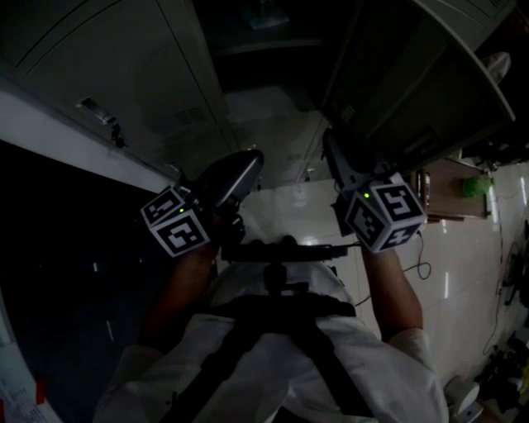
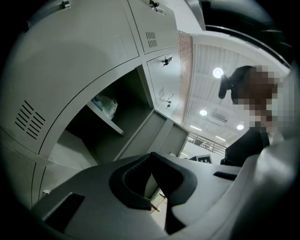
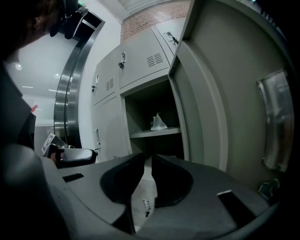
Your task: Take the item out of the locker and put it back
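A pale crumpled bag [image 3: 158, 123] lies on the shelf [image 3: 154, 133] of the open locker, its door [image 3: 220, 108] swung out to the right. The same bag [image 2: 105, 105] shows in the left gripper view, and faintly at the top of the head view as the bag [image 1: 269, 16]. My left gripper [image 1: 250, 159] is held in front of my chest, well short of the locker, and the left gripper [image 2: 151, 157] is shut on nothing. My right gripper [image 1: 332, 149] points up at the locker. The right gripper [image 3: 147, 159] keeps a narrow gap between its pads, with nothing in it.
Closed locker doors [image 3: 140, 61] surround the open one. A steel column [image 3: 65, 103] stands to the left of them. My white-shirted body [image 1: 273, 347] fills the bottom of the head view. A wooden stand with a green thing [image 1: 471, 186] and cables [image 1: 426, 268] lie on the floor at right.
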Motion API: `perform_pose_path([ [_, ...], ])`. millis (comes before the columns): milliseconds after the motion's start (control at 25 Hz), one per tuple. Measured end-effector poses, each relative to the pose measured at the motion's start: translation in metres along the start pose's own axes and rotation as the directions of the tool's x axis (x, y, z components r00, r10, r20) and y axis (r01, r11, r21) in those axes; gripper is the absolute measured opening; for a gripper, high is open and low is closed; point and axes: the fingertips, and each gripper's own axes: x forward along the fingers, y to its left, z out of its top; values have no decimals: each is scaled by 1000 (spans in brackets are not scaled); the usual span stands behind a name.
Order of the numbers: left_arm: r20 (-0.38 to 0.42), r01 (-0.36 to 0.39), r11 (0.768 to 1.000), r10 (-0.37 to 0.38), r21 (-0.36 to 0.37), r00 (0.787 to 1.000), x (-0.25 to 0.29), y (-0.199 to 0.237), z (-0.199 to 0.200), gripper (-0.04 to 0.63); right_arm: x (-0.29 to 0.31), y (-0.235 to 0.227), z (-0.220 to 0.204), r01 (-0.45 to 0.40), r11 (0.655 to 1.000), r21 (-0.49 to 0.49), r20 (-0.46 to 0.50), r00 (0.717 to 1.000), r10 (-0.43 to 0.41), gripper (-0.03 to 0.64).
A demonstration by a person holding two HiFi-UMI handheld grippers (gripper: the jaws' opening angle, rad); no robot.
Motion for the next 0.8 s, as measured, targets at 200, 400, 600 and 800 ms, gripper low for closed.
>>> perform_pose_path([
  [200,-3,-4,1000,4,-14,1000,-5,3,-6,-7,-3,-1,-16,7,1000,24,-22,1000,-7,49],
  [400,-16,-7,999,7,-32,1000,-11,4,-14,-8,-6,2,-32,9,999,44,-53,999,-6,49],
  [600,-30,-10,999,8,-41,1000,-15,6,-22,-7,-8,5,-48,14,998,57,-83,996,-9,49],
  [800,-43,-14,999,12,-48,999,-19,9,-27,-8,-9,7,-57,24,998,65,-100,995,-18,46],
])
